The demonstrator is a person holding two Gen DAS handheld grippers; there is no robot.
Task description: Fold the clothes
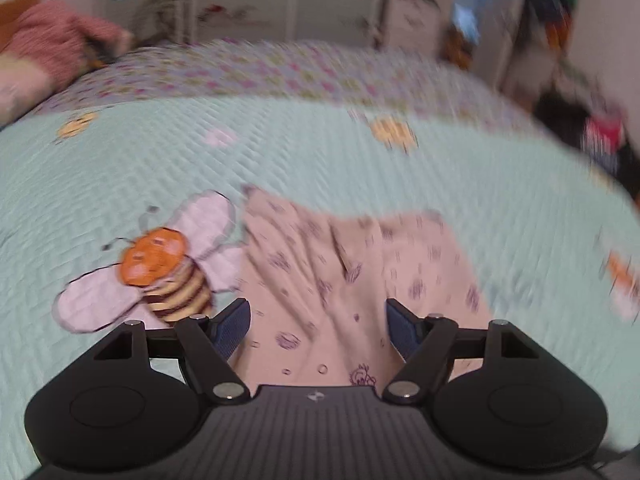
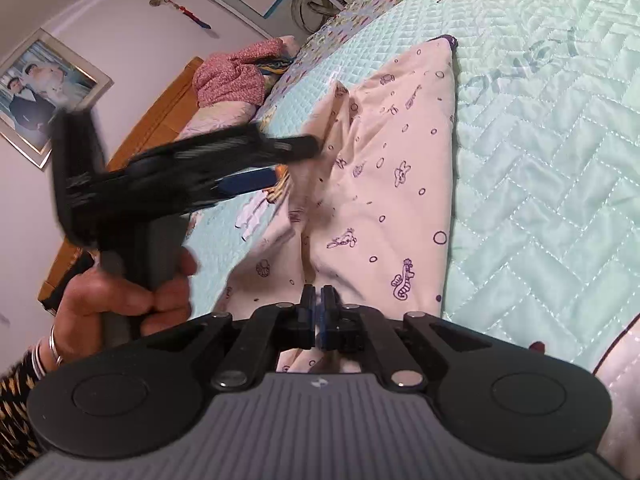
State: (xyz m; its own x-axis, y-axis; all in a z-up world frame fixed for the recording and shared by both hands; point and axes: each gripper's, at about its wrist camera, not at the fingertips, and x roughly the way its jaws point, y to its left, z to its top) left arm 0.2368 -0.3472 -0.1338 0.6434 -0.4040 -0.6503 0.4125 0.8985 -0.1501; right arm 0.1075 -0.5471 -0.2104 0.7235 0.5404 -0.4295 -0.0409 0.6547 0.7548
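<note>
A pale pink garment [image 2: 384, 184], printed all over with small purple sea creatures and bubble rings, lies on a mint-green quilted bedspread [image 2: 540, 184]. It looks like a pair of trousers folded lengthwise, though the creases make that hard to confirm. Its right edge runs straight and smooth to a far corner; the left side is bunched into loose ridges, with a deep crease down the middle.

The right tool [image 2: 319, 304] is at the near end of the garment, its blue pads together and clamped on a pinch of the fabric.

The left tool [image 1: 318, 330], blurred in both views, stands apart over the left part of the cloth, nothing pressed between its pads. A hand [image 2: 120, 300] wearing rings grips its handle. An embroidered bee [image 1: 160, 276] sits on the bedspread just left of the garment.
</note>
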